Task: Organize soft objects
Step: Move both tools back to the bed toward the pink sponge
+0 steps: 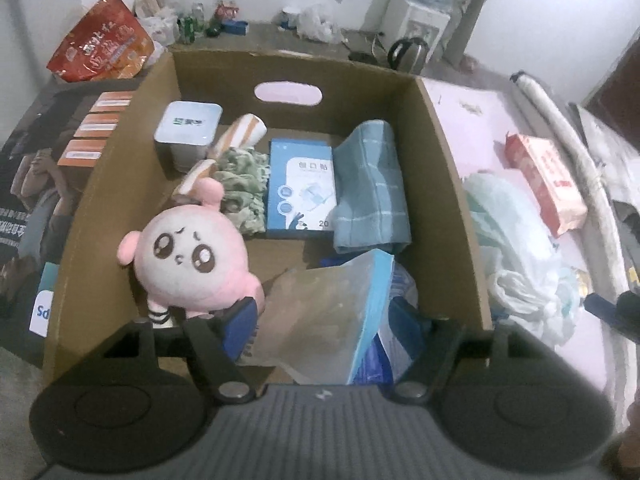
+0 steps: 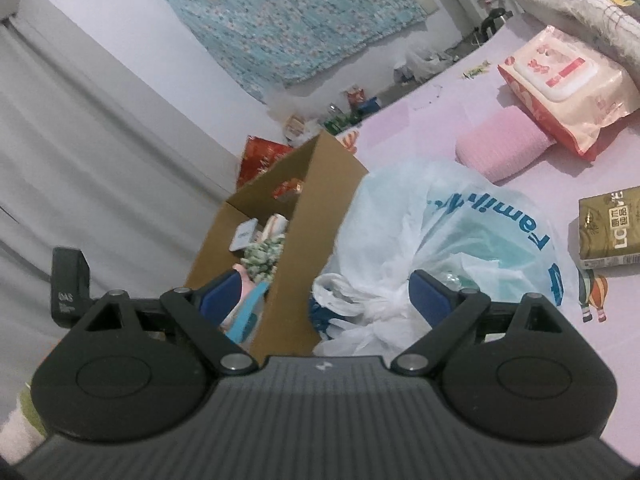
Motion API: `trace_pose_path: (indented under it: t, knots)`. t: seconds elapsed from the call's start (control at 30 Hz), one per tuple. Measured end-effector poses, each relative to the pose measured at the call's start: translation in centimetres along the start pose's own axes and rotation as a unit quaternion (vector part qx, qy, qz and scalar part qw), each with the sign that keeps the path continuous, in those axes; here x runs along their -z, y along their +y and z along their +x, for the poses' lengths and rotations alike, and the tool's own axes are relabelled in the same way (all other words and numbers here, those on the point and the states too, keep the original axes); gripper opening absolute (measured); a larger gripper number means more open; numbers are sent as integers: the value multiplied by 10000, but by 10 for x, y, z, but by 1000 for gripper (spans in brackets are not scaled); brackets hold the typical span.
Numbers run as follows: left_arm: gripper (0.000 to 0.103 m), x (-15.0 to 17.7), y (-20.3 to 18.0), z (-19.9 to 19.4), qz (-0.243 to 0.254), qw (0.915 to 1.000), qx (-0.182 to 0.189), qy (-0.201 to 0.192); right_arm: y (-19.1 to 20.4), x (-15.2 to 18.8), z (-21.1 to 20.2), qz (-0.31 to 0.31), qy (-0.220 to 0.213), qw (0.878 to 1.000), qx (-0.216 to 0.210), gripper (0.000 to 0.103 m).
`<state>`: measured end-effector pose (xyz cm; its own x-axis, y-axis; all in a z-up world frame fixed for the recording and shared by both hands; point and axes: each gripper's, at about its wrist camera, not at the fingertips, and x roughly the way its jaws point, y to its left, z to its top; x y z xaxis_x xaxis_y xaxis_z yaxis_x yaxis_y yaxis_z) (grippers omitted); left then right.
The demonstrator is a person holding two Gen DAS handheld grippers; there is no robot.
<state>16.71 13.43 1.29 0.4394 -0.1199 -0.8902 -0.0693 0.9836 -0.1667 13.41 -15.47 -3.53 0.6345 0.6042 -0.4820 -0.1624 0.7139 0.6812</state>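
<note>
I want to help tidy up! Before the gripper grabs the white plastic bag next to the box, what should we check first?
1. Right gripper open wide enough: ok, nothing between its fingers.
2. White plastic bag in front of it: ok, its knotted top sits between the fingers.
3. Left gripper empty: ok, it hangs open over the clear zip bag.
4. Room in the cardboard box: cannot tell, it already looks crowded.
5. Pink plush toy settled inside: ok.
</note>
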Motion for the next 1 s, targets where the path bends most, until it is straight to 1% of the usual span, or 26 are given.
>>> trace_pose_path:
  t: [0.1,0.17,0.2,0.3,0.43,0.53,0.63,0.73,0.8,0.83,0.9,0.97,1.0]
  knots:
    - [74,7,-5,-14,31,9995,89,-293,-5,1,-15,27,-184,9998,-18,91]
    - [78,12,-13,-25,105,9982,210,-553,-12,4,-26,70,-285,9996,27,91]
    - [83,15,-18,-29,152,9971,277,-691,-16,5,-31,110,-328,9994,67,91]
    - [88,23,-40,-42,415,9927,433,-1043,-31,12,-49,262,-473,9983,207,92]
    - [90,31,-74,-49,750,9868,613,-1302,-53,23,-70,505,-624,9961,367,93]
    - [92,33,-100,-49,989,9830,753,-1352,-69,32,-83,657,-727,9940,479,94]
    - [94,30,-123,-48,1179,9806,876,-1300,-84,40,-92,788,-817,9919,570,94]
    - [94,25,-146,-47,1351,9783,918,-1275,-100,47,-98,914,-873,9901,611,94]
    - [95,22,-162,-46,1544,9751,924,-1299,-107,49,-98,941,-875,9897,625,94]
    - [97,19,-171,-45,1673,9730,925,-1291,-111,48,-98,949,-860,9898,628,94]
    - [98,13,-188,-41,1984,9675,905,-1277,-117,46,-94,970,-833,9899,611,94]
    - [99,6,-205,-34,2358,9602,737,-1304,-120,42,-91,924,-816,9905,603,94]
    - [99,2,-214,-28,2602,9548,628,-1296,-122,39,-89,888,-806,9910,603,94]
